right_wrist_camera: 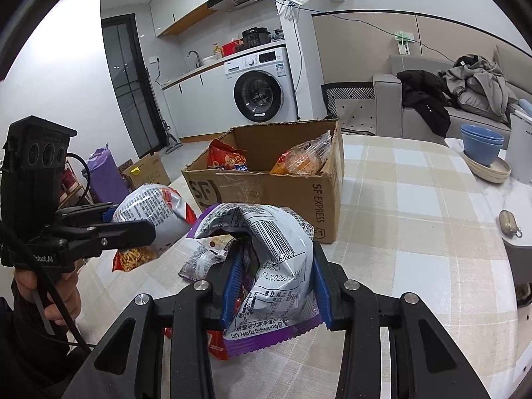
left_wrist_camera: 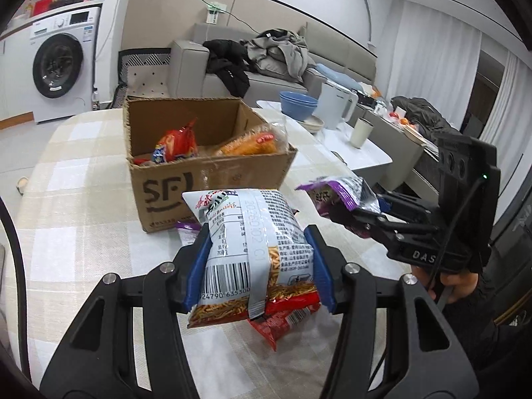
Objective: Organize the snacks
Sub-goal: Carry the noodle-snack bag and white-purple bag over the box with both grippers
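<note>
The left hand-held gripper [left_wrist_camera: 257, 267] squeezes a bag of crunchy sticks [left_wrist_camera: 252, 249] between its two blue fingers [left_wrist_camera: 198, 266]. The bag is white on the back with a clear part that shows thin orange sticks inside. It is lifted a little above the checked worktop [left_wrist_camera: 83, 199]. A red snack pack [left_wrist_camera: 282, 319] lies on the worktop just under it.

The right hand-held gripper [right_wrist_camera: 274, 286] squeezes a purple and silver snack bag [right_wrist_camera: 279, 266]. This bag is crumpled and its bar code faces up. Another small purple pack [right_wrist_camera: 199, 262] lies on the worktop just beside it, to the left.

A brown cardboard box [right_wrist_camera: 266, 193] stands on the worktop behind both bags. Its top is open. Inside it are a red snack bag [right_wrist_camera: 227, 159] and a clear bag with something orange inside [right_wrist_camera: 302, 161].

Both held bags are near the box, in front of it and outside it.

Far back on the right there are blue bowls [right_wrist_camera: 482, 146] stacked on a plate.
</note>
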`<control>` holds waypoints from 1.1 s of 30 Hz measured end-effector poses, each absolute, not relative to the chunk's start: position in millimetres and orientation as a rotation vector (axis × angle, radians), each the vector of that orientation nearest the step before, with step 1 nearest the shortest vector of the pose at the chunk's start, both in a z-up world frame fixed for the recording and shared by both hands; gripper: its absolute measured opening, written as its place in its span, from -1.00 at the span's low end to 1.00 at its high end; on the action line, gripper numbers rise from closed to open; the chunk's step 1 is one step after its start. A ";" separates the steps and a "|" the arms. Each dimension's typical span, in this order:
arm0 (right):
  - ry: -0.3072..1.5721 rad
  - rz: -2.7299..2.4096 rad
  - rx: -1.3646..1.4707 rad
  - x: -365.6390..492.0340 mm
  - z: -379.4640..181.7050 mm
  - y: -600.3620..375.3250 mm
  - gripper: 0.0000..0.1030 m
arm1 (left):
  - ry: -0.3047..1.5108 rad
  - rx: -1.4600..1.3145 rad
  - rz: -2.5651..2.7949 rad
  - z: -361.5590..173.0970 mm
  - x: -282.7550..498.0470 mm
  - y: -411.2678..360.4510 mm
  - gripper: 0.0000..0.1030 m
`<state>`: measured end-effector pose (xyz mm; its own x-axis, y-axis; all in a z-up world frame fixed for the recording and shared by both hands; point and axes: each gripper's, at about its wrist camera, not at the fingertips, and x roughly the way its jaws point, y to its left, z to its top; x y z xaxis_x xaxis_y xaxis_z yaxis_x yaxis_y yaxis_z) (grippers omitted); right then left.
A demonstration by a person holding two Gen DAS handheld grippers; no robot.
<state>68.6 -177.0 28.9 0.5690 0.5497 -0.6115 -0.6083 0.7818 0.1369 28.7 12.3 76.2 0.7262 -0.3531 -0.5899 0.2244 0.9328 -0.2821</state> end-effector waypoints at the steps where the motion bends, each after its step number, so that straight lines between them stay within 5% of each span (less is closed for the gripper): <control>1: 0.685 0.682 -0.091 68.6 28.7 -176.2 -0.24 | 0.683 -0.194 -0.314 77.5 29.0 14.3 0.00; 33: 0.550 0.696 0.010 106.4 72.1 -135.5 -0.24 | 0.535 -0.173 -0.154 118.5 75.7 49.6 0.00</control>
